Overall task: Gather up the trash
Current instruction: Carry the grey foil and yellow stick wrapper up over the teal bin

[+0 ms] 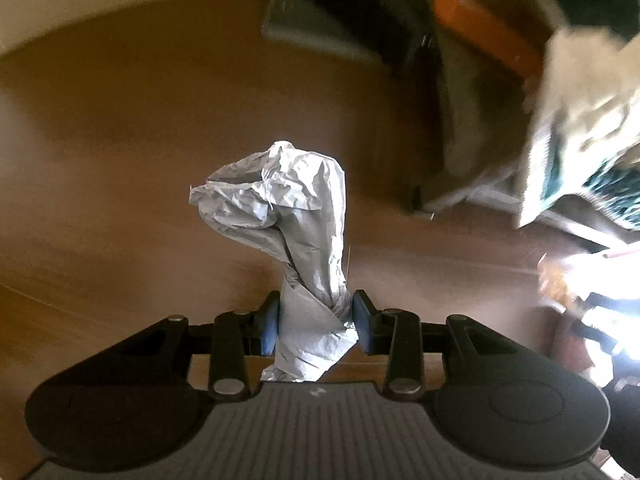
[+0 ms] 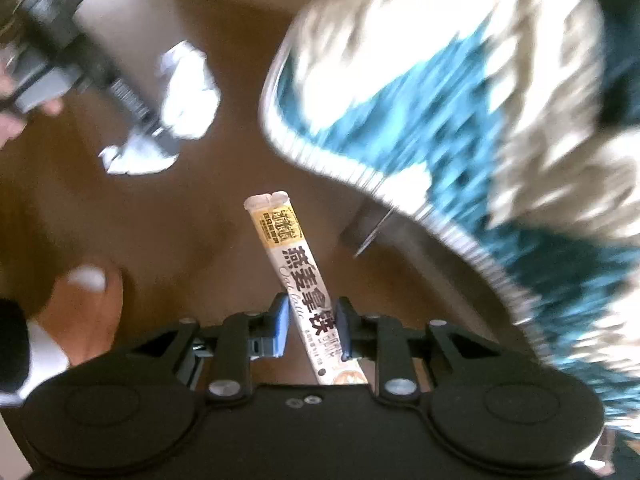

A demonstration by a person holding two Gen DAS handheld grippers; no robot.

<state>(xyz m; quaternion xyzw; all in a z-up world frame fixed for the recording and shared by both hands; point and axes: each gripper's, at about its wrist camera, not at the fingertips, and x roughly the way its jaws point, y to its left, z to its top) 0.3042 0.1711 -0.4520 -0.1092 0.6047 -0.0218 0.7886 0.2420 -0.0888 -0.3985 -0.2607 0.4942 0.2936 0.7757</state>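
Observation:
A crumpled grey-white paper wad [image 1: 292, 216] hangs above the brown floor [image 1: 120, 140]. My left gripper [image 1: 316, 322] is shut on its lower end, with both blue pads pressing it. In the right wrist view a long cream drink sachet [image 2: 298, 276] with dark printed characters slants up and to the left. My right gripper [image 2: 312, 330] is shut on its lower half. At the upper left of that view, blurred, are the left gripper [image 2: 160, 136] and its paper wad [image 2: 188, 84], held by a person's hand [image 2: 12, 120].
A cream and teal knitted cloth [image 2: 460, 100] fills the right side of the right wrist view and shows again as the cloth [image 1: 580, 120]. A dark grey box-like object [image 1: 320, 20] and an orange thing [image 1: 480, 28] stand farther off. An orange-brown slipper [image 2: 84, 304] is lower left.

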